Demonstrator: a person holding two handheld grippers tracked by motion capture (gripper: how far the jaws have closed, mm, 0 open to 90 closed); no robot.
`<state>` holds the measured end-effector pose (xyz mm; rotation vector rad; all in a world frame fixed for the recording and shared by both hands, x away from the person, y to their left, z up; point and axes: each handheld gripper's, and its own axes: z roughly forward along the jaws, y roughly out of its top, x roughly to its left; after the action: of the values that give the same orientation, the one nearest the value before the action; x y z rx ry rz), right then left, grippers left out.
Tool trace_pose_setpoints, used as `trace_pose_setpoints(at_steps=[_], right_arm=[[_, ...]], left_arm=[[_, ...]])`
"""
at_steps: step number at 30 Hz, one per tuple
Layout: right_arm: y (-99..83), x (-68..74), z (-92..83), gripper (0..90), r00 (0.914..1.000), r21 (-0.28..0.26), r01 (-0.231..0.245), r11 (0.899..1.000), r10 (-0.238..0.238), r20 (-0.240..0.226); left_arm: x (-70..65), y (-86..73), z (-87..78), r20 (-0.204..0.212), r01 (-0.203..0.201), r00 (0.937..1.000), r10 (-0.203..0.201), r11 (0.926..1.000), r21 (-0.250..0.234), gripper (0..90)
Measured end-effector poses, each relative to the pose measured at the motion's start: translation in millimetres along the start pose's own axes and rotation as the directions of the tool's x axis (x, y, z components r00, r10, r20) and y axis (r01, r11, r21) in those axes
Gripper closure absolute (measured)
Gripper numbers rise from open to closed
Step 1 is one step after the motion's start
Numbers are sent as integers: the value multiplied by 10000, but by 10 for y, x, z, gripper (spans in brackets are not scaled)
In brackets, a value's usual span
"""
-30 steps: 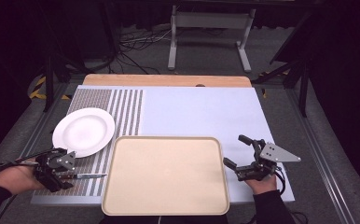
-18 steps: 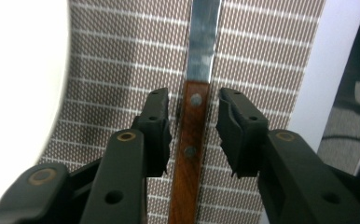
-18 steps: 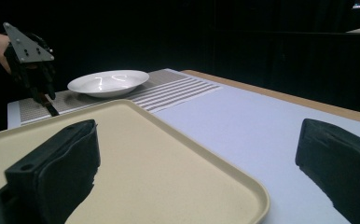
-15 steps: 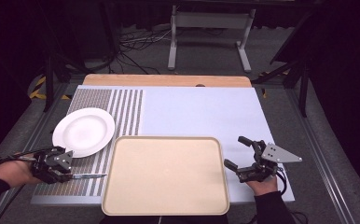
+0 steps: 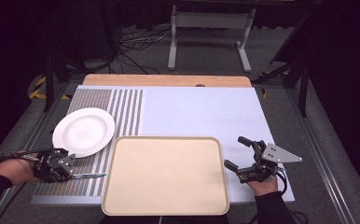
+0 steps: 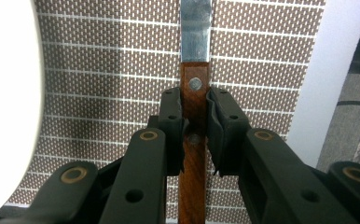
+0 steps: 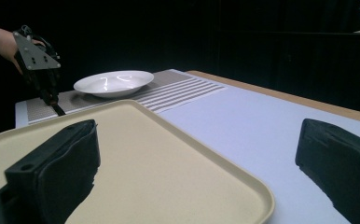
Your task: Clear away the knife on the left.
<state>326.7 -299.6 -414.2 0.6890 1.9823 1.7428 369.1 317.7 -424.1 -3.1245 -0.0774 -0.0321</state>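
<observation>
Left gripper (image 6: 194, 126) clamps the knife (image 6: 195, 93) by its wooden handle, over the striped mat (image 5: 122, 107) beside the white plate (image 5: 84, 131). Right gripper (image 5: 242, 154) jaws spread wide, just right of the beige tray (image 5: 166, 175).

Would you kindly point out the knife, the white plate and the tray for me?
knife (image 6: 195, 100): left gripper view, wooden handle near the upper rivet.
white plate (image 5: 83, 131): high view, centre of its well.
tray (image 5: 166, 174): high view, bare middle of its floor.
</observation>
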Motion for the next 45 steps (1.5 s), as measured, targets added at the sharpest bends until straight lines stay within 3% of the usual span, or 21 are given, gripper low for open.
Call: trace_pose_setpoints(at_steps=[10,12,15,19,22,23,26,32,34,36,39,40,42,43,44,45], right_arm=[[-4,-5,7,5,10000,-41,-37,10000,37,-36],[-5,-4,3,5,9999,-46,-127,9999,127,5],[-3,-7,14,5,9999,-157,-171,9997,171,-20],[2,8,33,5,9998,-184,-175,9997,173,-116],[2,4,23,5,9997,-211,-236,9995,233,-108],[2,4,23,5,9997,-211,-236,9995,233,-108],[11,3,7,5,9998,-314,-203,9993,200,-81],[11,3,4,5,9997,-298,-217,9993,214,-101],[11,1,4,5,9998,-320,-195,9993,192,-103],[11,2,2,5,9997,-323,-219,9992,216,-101],[10,2,4,5,9995,-336,-288,9990,283,-147],[9,3,6,5,9995,-318,-288,9991,283,-148],[8,9,14,5,9993,-309,-347,9989,342,-146],[10,10,15,5,9993,-298,-337,9990,333,-153],[13,12,14,5,9995,-296,-302,9991,298,-133],[13,12,14,5,9995,-296,-302,9991,298,-133]], left_arm=[[-2,-52,-5,3,28,10000,-28,9995,-308,775],[-3,-71,-13,-103,220,9997,-225,9988,-435,776],[-9,-88,-49,-340,204,9992,-222,9984,-530,776],[-9,-107,-162,-343,626,9973,-654,9951,-764,777],[-1,-110,-288,-362,1290,9904,-1336,9857,-1088,777],[-1,-110,-288,-362,1290,9904,-1336,9857,-1088,776],[22,-96,-405,-134,2169,9747,-2229,9592,-1812,776],[59,-46,-555,467,3228,9452,-3232,9029,-2839,777],[50,-8,-614,789,3723,9270,-3667,8736,-3135,776],[34,35,-660,918,3940,9178,-3863,8577,-3304,776],[16,130,-719,1228,4416,8960,-4267,8271,-3477,776],[20,166,-745,1454,4699,8818,-4486,8103,-3501,776],[28,200,-770,1790,4939,8689,-4614,7852,-3735,777],[32,221,-778,1881,5054,8623,-4702,7762,-3769,777],[29,259,-785,1886,5228,8515,-4893,7639,-3785,777],[29,259,-785,1886,5228,8515,-4893,7639,-3785,777]])
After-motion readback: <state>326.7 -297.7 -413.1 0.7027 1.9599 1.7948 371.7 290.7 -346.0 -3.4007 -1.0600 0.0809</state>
